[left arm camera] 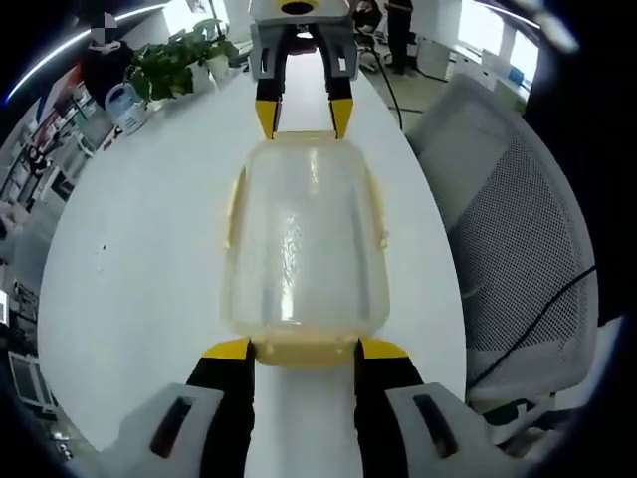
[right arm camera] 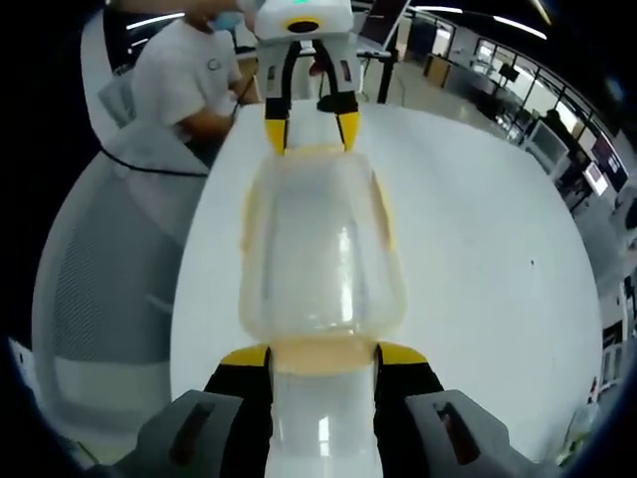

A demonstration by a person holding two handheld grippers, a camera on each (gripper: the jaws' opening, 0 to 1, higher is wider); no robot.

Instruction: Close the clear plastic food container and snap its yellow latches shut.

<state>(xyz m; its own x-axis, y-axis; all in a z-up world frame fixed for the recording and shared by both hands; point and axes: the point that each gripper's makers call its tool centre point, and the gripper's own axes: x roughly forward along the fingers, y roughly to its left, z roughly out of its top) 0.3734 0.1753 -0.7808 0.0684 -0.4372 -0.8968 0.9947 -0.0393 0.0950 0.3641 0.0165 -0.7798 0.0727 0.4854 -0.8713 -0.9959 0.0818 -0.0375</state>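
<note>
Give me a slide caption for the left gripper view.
Two yellow-tipped grippers, left and right, bracket opposite ends of a lidded clear plastic food container on a white table.

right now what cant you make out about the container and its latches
- Whether the end latches are snapped: each claw's tips, left claw and right claw, cover the ends of the container.
- Side latch engagement: too blurred and pale in both views.
- Container contents: glare on the lid.
</note>
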